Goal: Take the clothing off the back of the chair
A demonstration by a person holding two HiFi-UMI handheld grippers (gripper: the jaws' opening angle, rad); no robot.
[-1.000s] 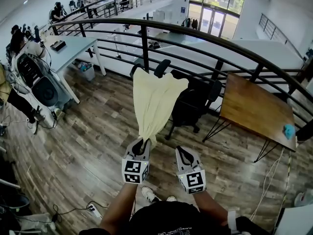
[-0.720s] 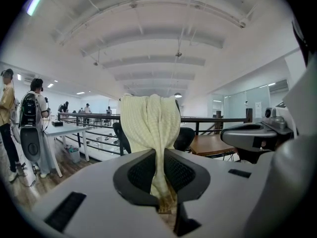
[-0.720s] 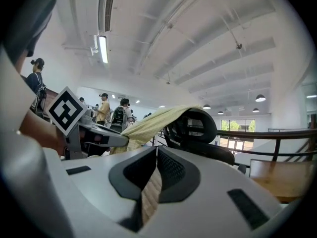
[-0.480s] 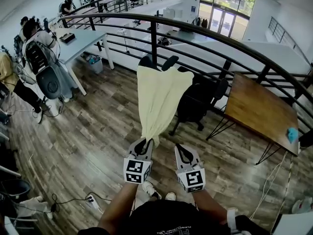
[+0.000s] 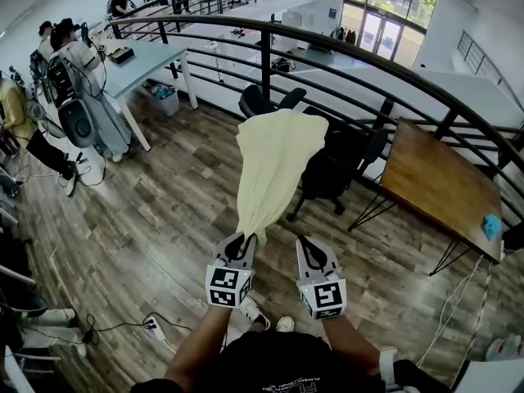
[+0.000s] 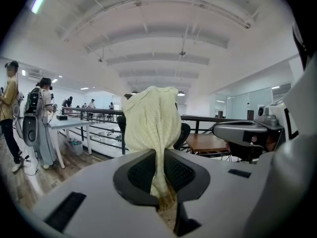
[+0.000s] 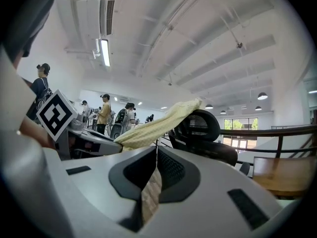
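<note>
1. Left gripper [image 5: 239, 242] is pinching the low end of the cloth [image 5: 274, 158]. Its jaws are pressed tight on a bunched-up bit of it.
2. My right gripper [image 5: 310, 248] has its jaws pressed together with nothing between them. It is on my side of the chair [image 5: 329, 174], just beside the left one. It does not touch the cloth.
3. The cloth is pale yellow. It runs in a slanted line from my left gripper up to the chair. Its far end lies over the top of the chair's back.
4. The chair is black and has wheels. It stands on the wood floor [image 5: 155, 219]. A dark rail [image 5: 393, 76] runs behind the chair. A brown table [image 5: 434, 182] stands to the right of the chair.
5. What is done, I think: I have a good hold on the cloth, and most of it is out in the air on my side of the chair.
6. What is left, I think: the top end is not off the chair yet. It has to come up and over the chair's top and toward me.
7. One worry: the cloth may catch on the chair's top, and the chair may roll if I tug hard.
</note>
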